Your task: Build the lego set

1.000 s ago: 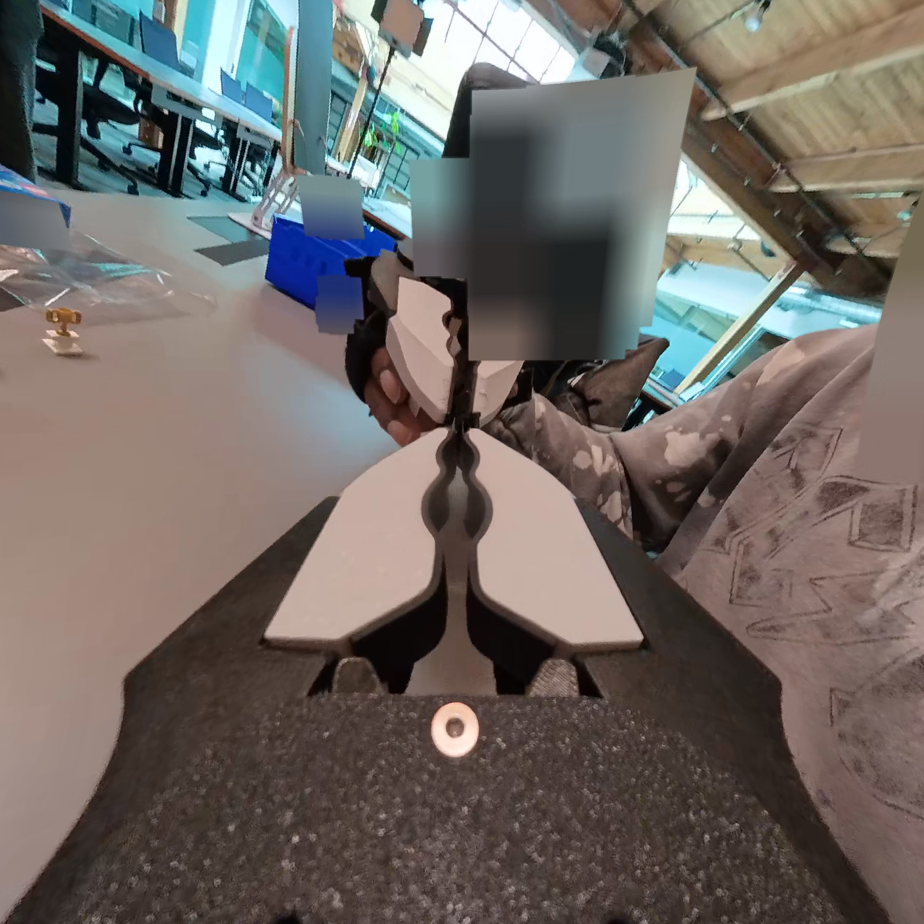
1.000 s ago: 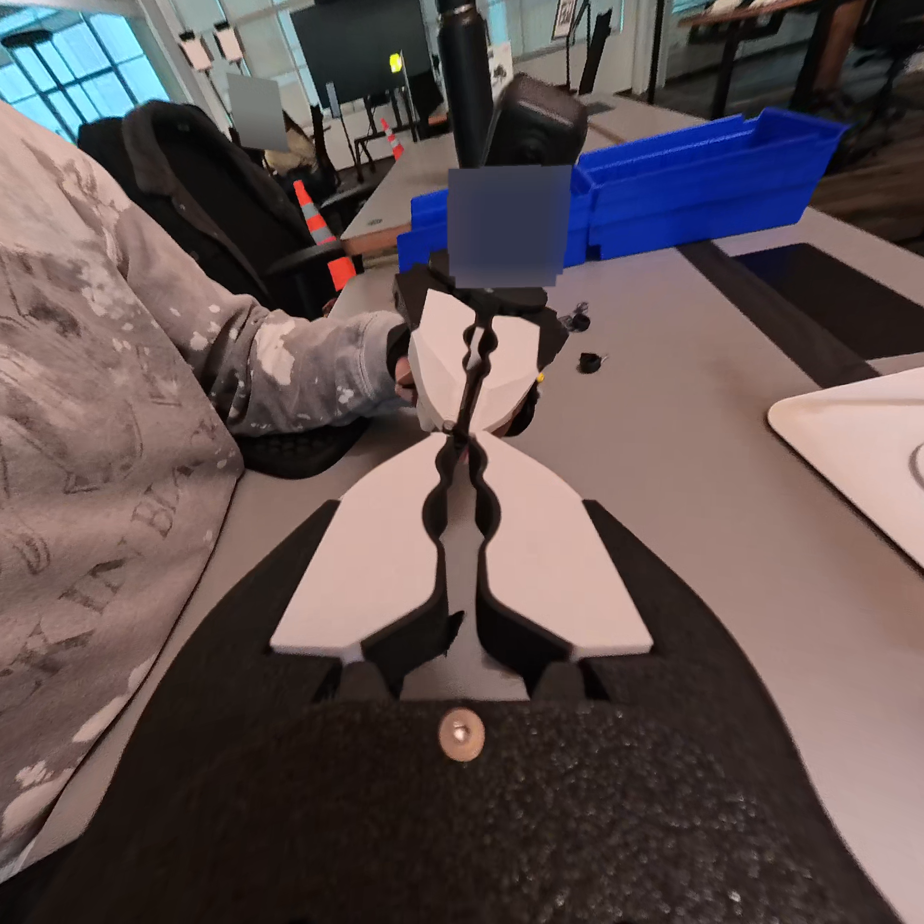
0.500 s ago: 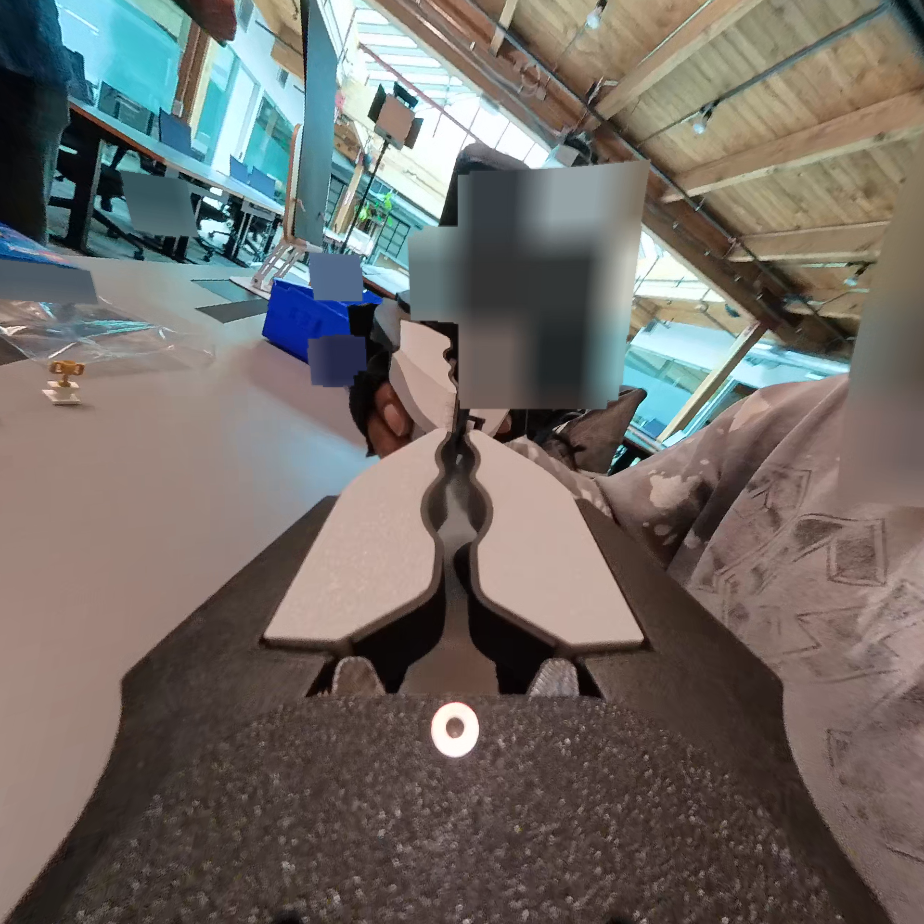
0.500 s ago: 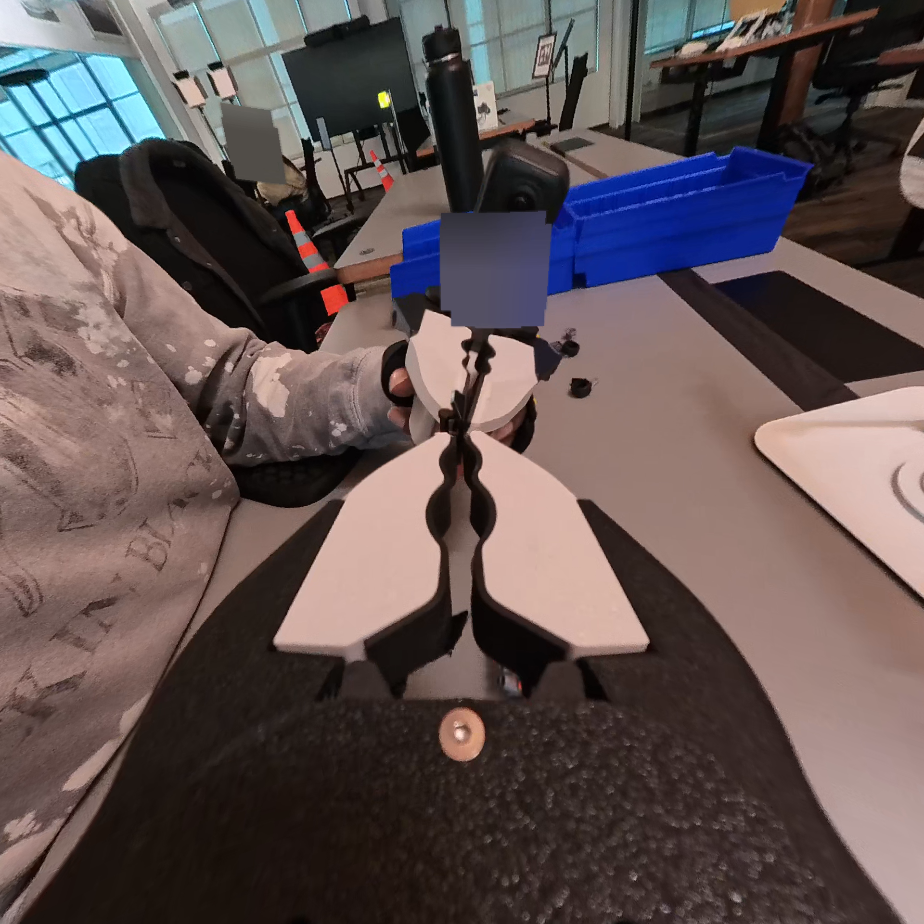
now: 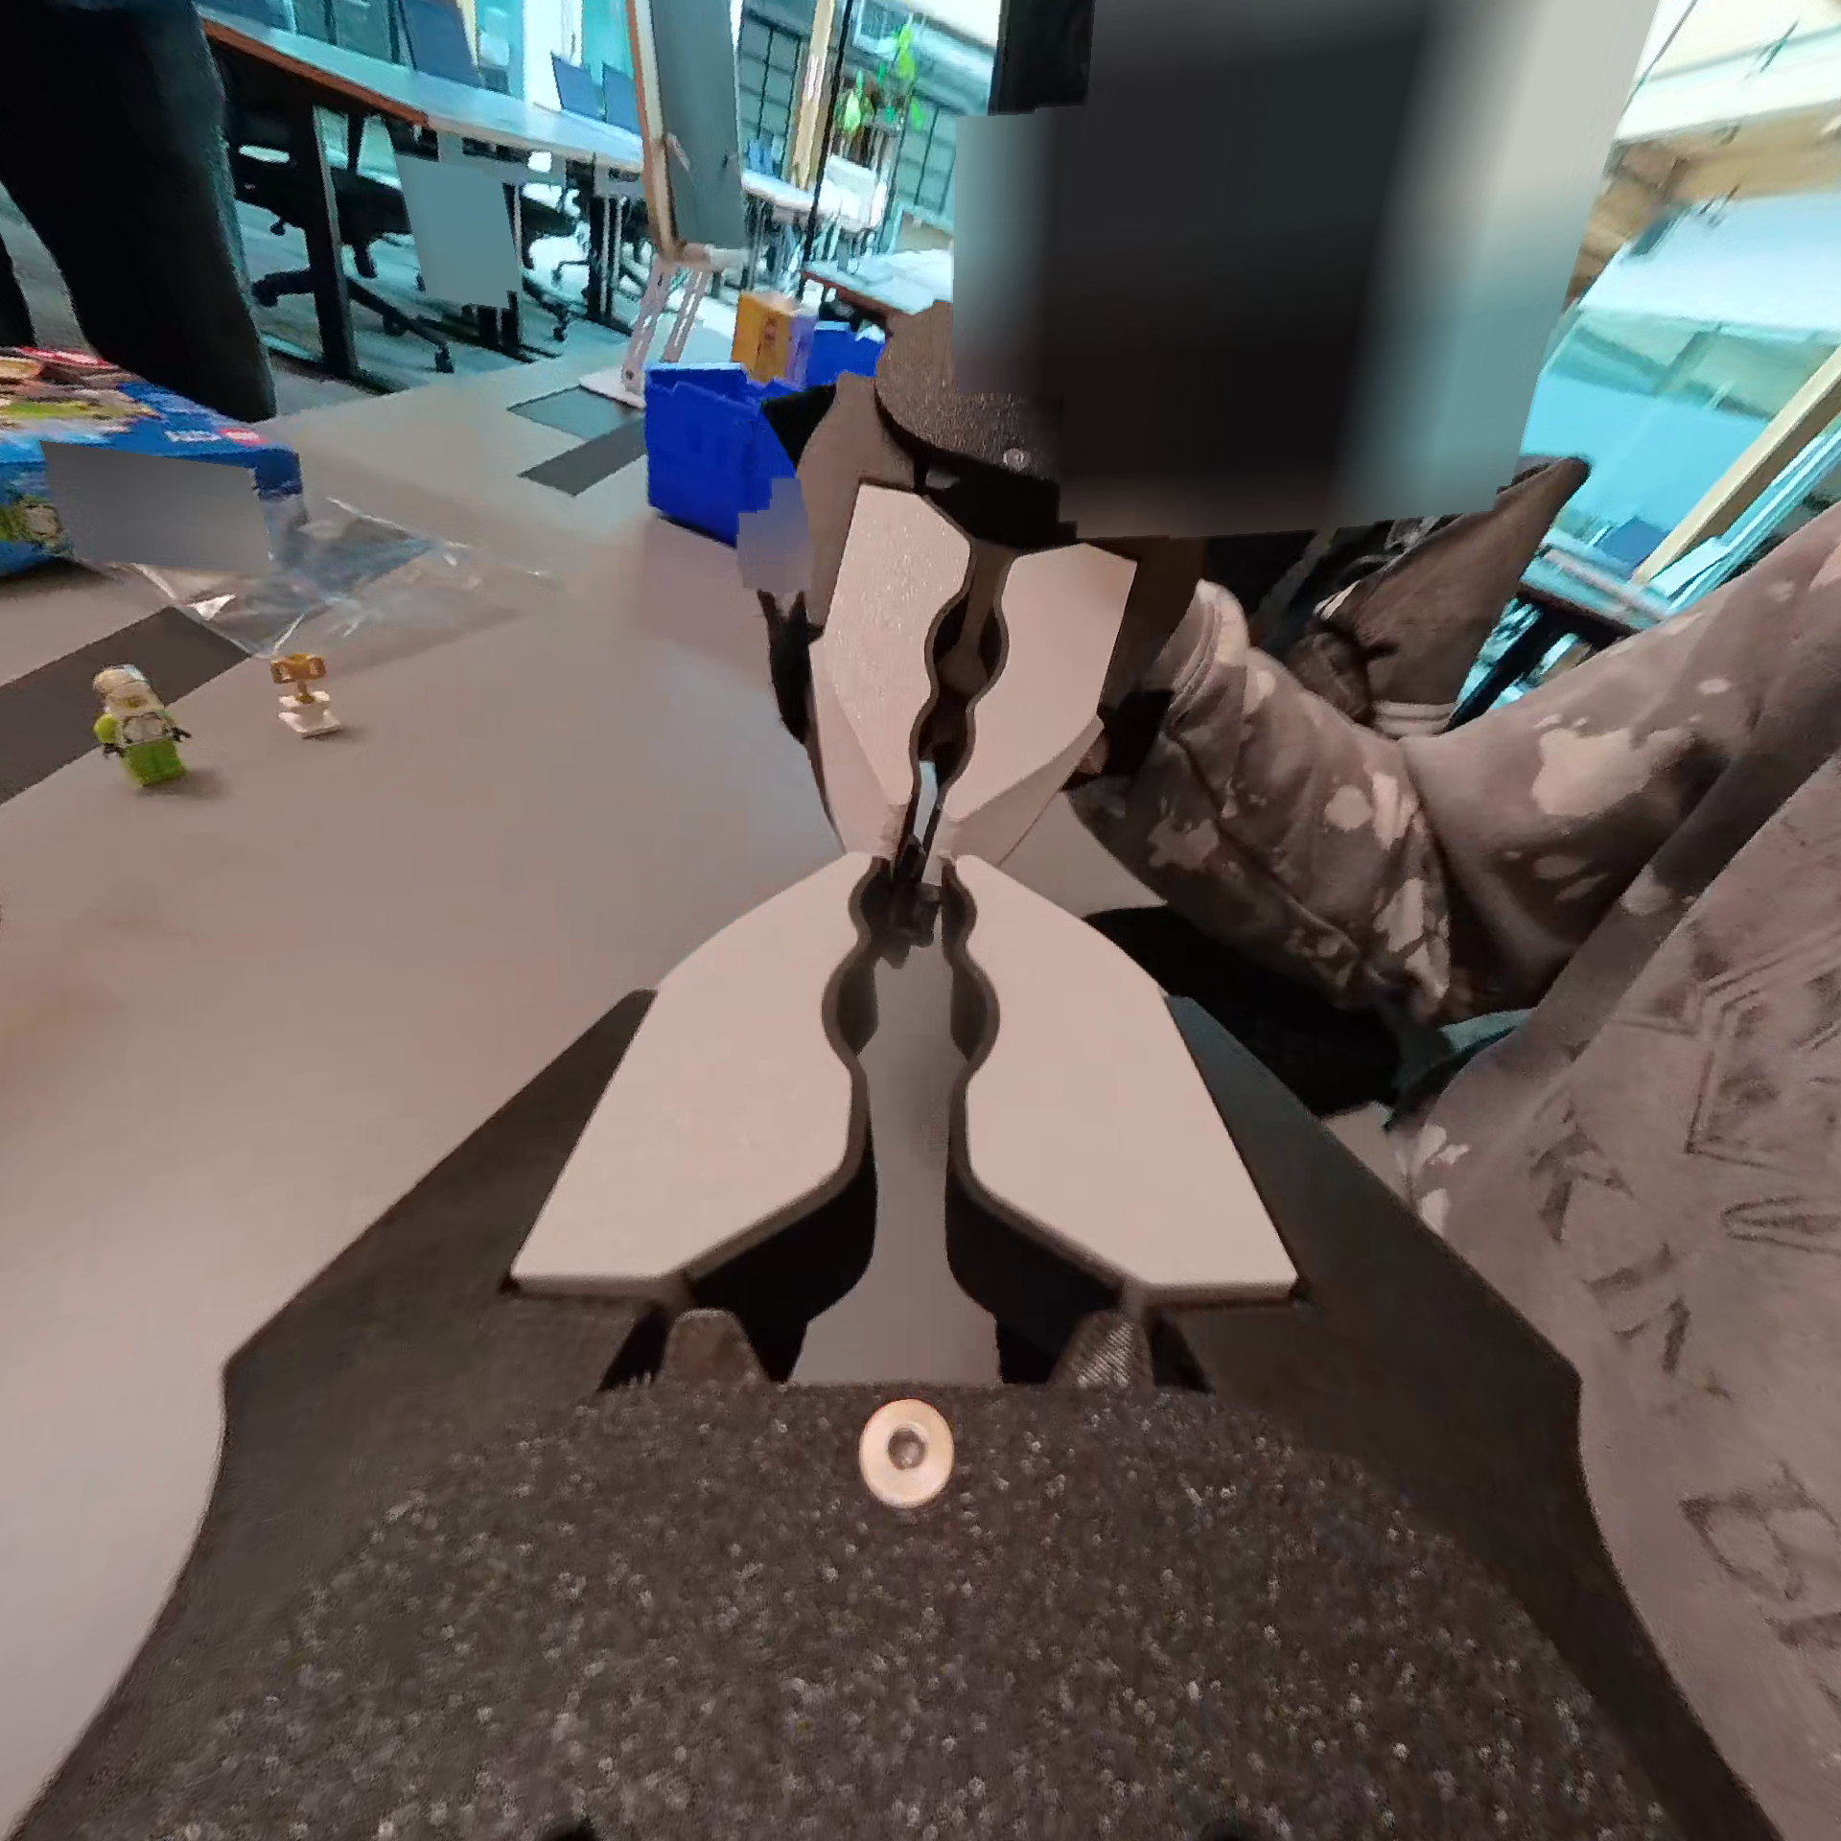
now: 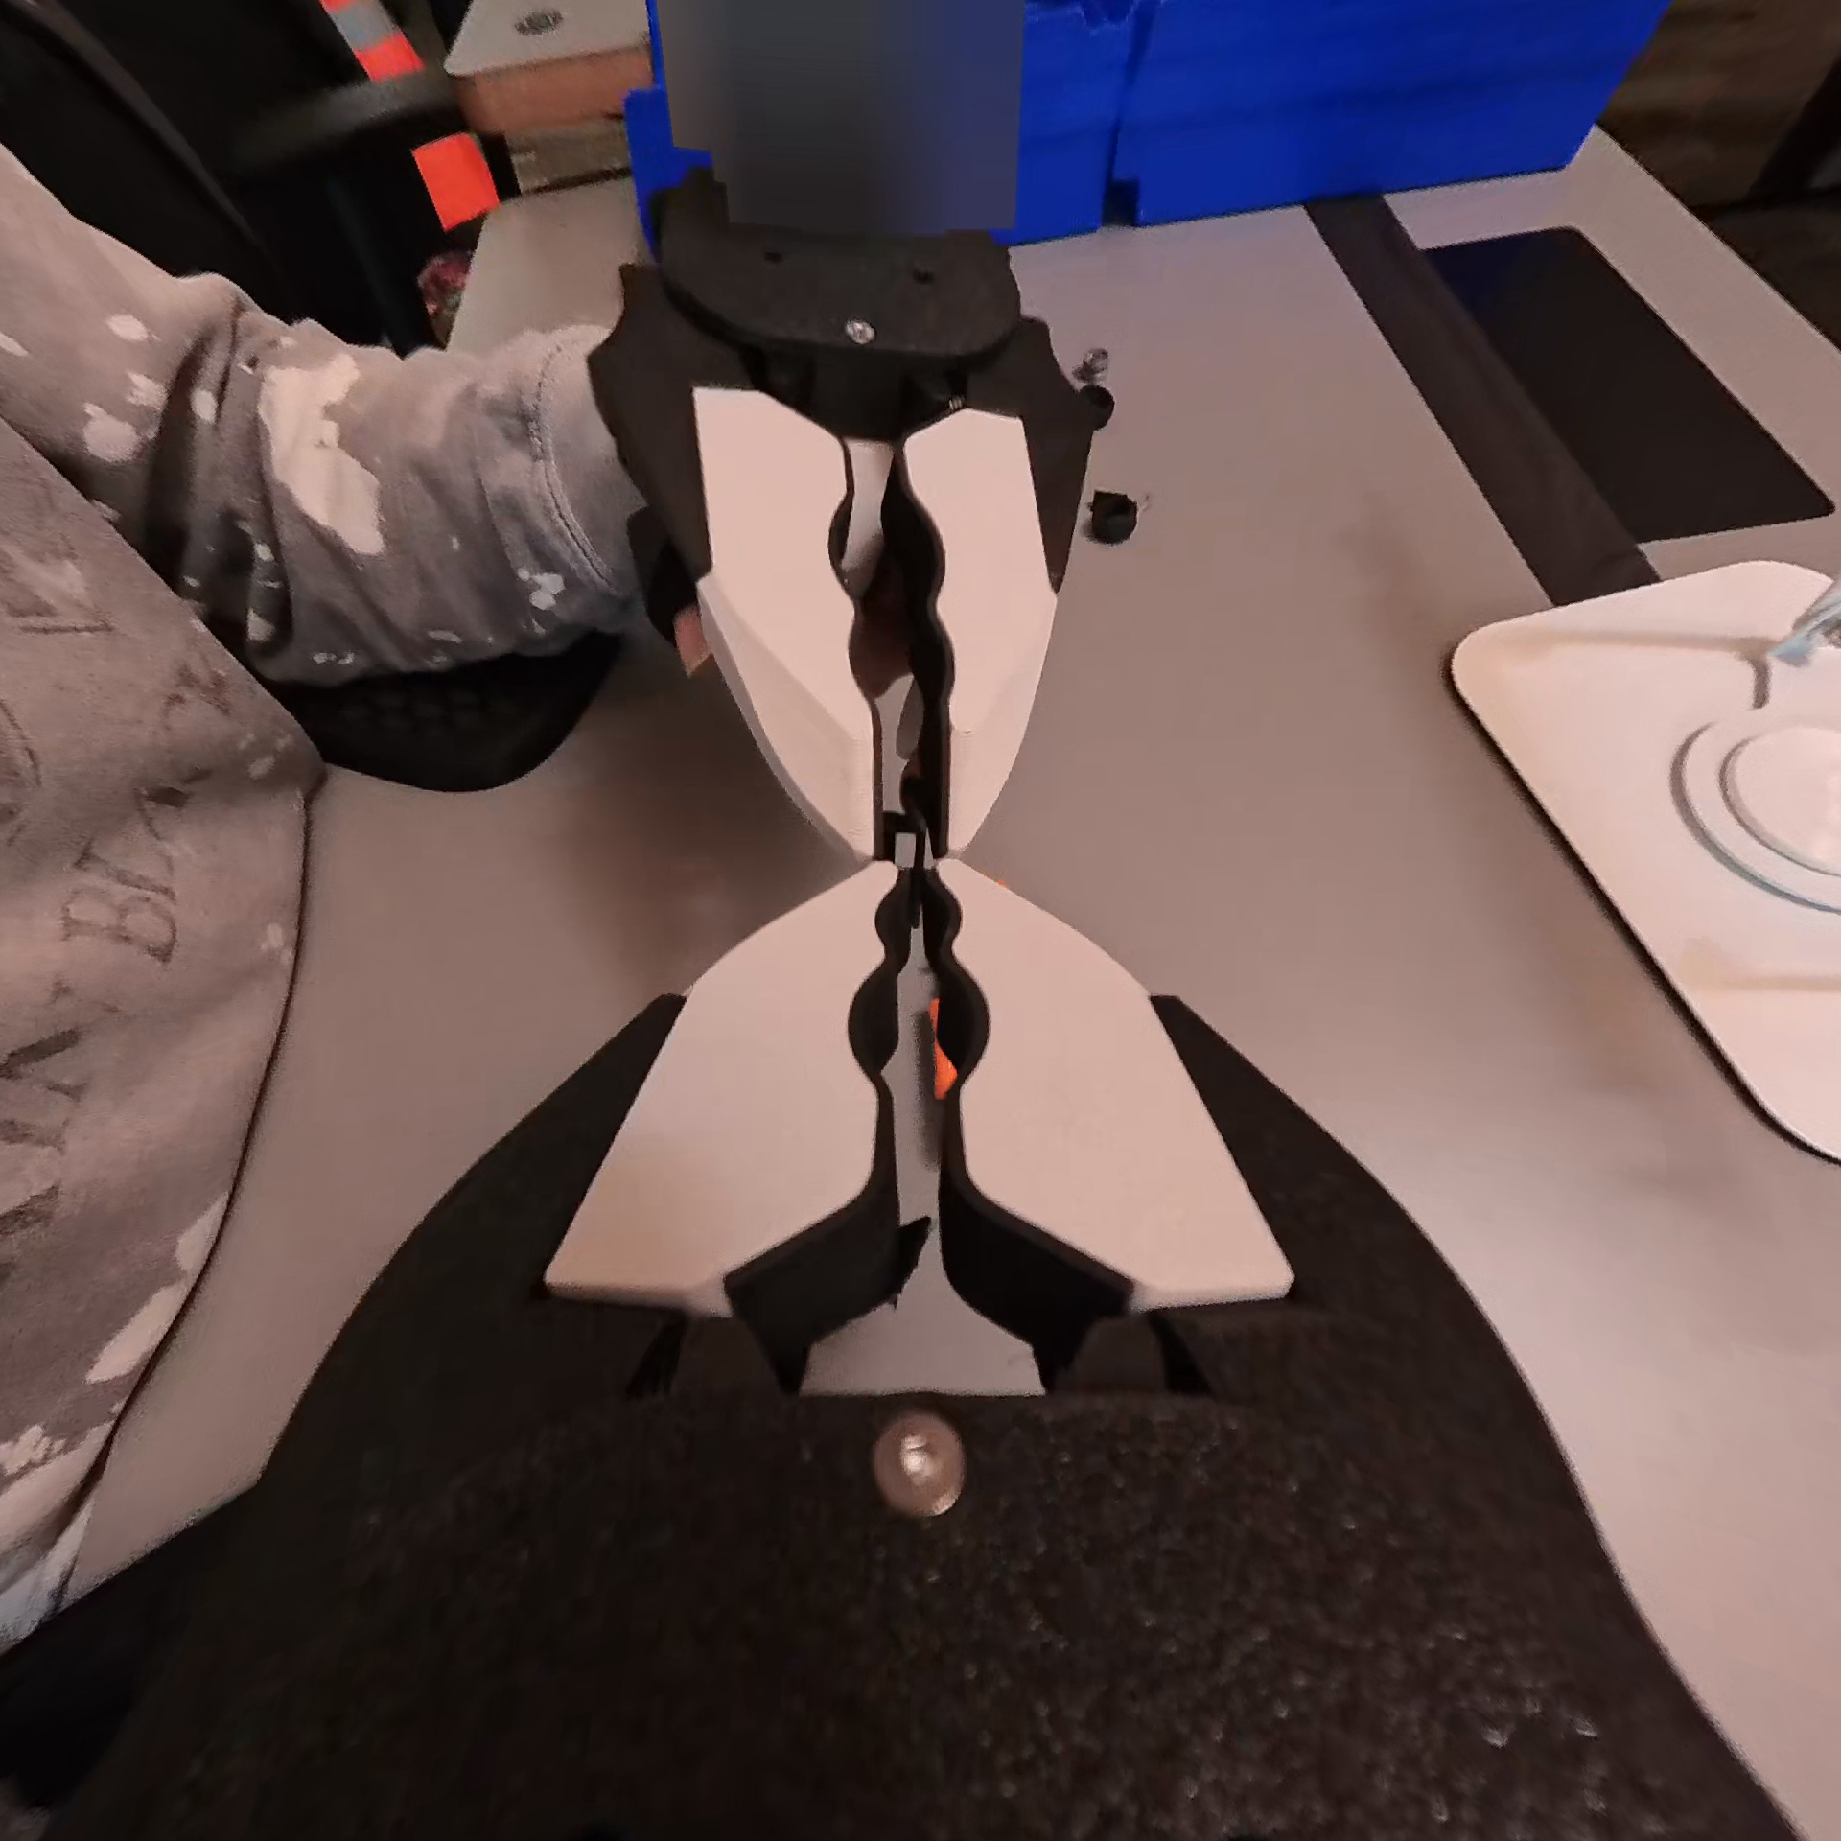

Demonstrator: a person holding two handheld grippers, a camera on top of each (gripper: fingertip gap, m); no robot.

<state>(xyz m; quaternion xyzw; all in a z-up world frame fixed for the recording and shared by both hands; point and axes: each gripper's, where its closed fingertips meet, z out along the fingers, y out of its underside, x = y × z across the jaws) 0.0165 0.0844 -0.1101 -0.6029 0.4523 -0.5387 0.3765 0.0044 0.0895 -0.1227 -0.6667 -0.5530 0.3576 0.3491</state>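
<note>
My two grippers meet tip to tip above the grey table (image 5: 398,946). In the left wrist view my left gripper (image 5: 909,879) is shut on a small black lego piece (image 5: 902,912) at its fingertips. The right gripper (image 5: 921,832) faces it and pinches a thin black piece (image 5: 931,812) against the first. In the right wrist view my right gripper (image 6: 912,879) is shut on the small black piece (image 6: 907,847), and the left gripper (image 6: 905,832) comes in from the far side. An orange bit (image 6: 938,1056) shows through the gap between the right fingers.
A green minifigure (image 5: 144,727) and a small white and gold piece (image 5: 304,687) stand at the left, near a plastic bag (image 5: 329,578) and a lego box (image 5: 100,438). Blue bins (image 6: 1295,100) stand at the back. A white tray (image 6: 1644,797) lies right; loose black bits (image 6: 1111,513) lie nearby. Only a small space, under 4 cm, lies between the two pairs of fingers.
Both grippers have tipped downward toward the table while staying tip to tip. The gap between the left fingers looks a little wider than before.
</note>
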